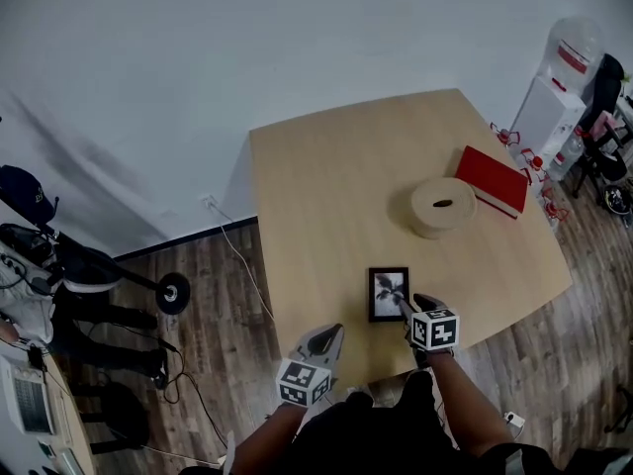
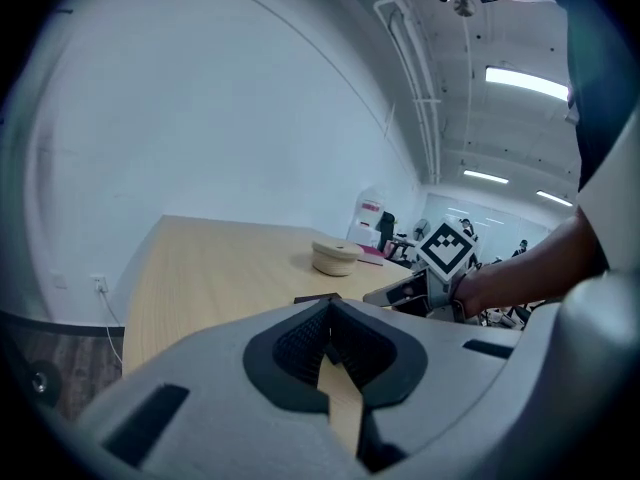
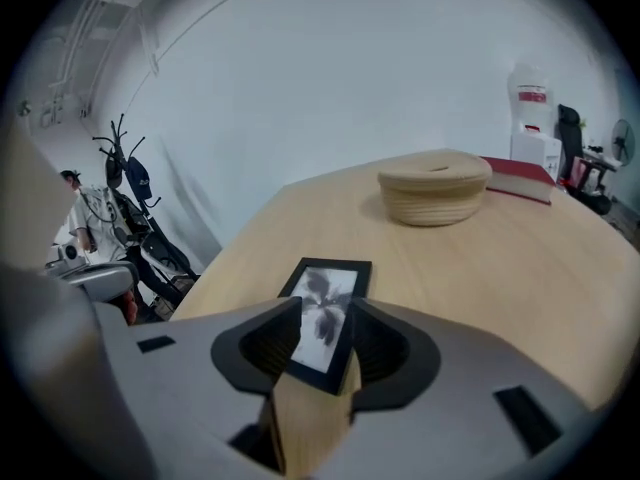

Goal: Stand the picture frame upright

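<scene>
Office space, pale wall, wood-look floor; everything is carried on a light wooden desk (image 1: 326,196). The picture frame (image 1: 388,293) is laid flat, face up, on the near part of the desk. It is well apart from the woven lidded basket (image 1: 442,206) and the red book (image 1: 492,179) further back.

Risks, as judged from here:
- The frame lies flush on the desk, so little edge is offered. A shallow pinch could be lost as it is tilted, and it would drop back flat.
- The desk looks smooth. If one jaw lands first, the frame may be shoved or rotated instead of gripped.
- No back stand can be seen. If it is folded, the frame won't be held upright once released.
- The near edge of the desk is close. A pull toward the person could bring the frame over it.
- Nothing is braced by the left tool, so sliding isn't checked.

Positions:
- Right tool (image 1: 405,309): jaws apart at a moderate gap, nothing clamped. In the right gripper view the picture frame (image 3: 330,278) has its near short end between the jaws, with the right tool (image 3: 327,310) lined up roughly along its long axis. In the head view the tips sit at the near right corner. Contact can't be confirmed.
- Left tool (image 1: 331,334): jaws closed to the tips, nothing between them, as read in the left gripper view (image 2: 330,308). It is held over the near desk edge, left of the frame and apart from it. In that view the picture frame (image 2: 318,297) shows only as a dark sliver beyond the tips.
</scene>
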`<state>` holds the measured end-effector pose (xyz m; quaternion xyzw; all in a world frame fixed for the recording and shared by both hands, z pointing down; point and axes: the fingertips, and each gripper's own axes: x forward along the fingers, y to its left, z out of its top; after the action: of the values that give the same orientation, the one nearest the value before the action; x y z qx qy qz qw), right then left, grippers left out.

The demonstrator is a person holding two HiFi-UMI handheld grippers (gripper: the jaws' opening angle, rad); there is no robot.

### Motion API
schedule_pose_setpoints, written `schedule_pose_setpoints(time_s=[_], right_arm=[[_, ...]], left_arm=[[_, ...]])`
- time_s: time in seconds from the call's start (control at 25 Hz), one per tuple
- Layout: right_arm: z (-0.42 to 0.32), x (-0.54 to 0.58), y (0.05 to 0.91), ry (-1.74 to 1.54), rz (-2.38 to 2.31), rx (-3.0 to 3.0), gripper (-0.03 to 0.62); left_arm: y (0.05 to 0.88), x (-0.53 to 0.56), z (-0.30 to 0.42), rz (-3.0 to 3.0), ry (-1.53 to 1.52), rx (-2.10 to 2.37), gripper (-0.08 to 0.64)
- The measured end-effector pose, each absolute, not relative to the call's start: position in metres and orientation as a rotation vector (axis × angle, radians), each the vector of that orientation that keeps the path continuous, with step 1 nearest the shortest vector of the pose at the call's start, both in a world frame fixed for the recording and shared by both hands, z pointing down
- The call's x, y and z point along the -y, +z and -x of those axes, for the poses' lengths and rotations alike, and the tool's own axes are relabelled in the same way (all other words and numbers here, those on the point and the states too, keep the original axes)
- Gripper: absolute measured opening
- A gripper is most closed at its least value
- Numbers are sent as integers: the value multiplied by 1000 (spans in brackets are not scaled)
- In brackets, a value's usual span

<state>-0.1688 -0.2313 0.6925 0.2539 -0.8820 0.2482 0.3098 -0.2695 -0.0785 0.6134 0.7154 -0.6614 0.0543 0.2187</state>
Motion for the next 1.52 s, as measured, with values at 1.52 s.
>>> schedule_pose_setpoints(time_s=[1.52], right_arm=[[161, 278, 716, 786, -647, 2278, 67]], left_arm=[[637, 113, 251, -1845, 102, 1813, -5]])
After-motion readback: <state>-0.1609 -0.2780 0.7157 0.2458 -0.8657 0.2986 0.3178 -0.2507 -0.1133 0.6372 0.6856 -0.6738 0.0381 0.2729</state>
